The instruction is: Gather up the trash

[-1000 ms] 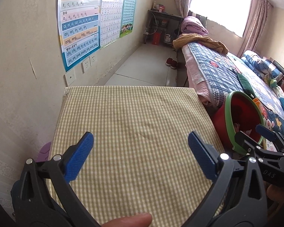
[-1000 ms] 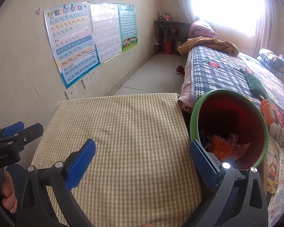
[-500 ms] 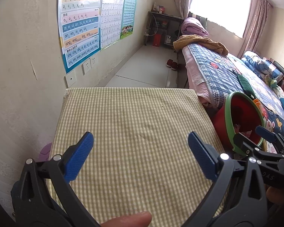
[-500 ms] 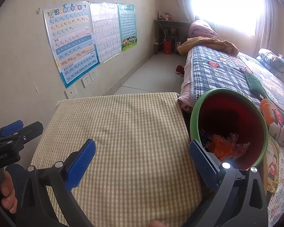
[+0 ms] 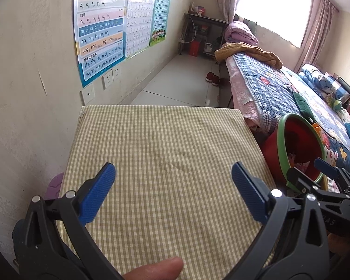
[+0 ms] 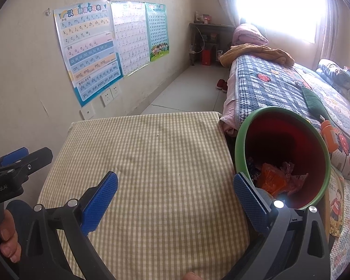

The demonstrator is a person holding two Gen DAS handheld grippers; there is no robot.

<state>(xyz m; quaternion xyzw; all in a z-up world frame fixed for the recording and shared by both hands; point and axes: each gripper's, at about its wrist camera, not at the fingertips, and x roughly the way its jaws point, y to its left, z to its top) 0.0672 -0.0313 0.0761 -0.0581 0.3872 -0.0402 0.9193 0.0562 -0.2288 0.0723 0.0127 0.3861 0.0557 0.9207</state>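
Nothing much shifts since earlier: I hold both grippers, left gripper (image 5: 173, 191) and right gripper (image 6: 175, 198), fingers apart over bare worktop (image 6: 151, 154). Trash (image 6: 275, 177) sits in bin (image 6: 239, 140); swinging right could tip it.

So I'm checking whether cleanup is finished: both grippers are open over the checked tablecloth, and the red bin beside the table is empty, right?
Not quite. The red bin is not empty: the right wrist view shows orange and pink wrappers at its bottom. The rest holds: left gripper and right gripper are open over the checked tablecloth.
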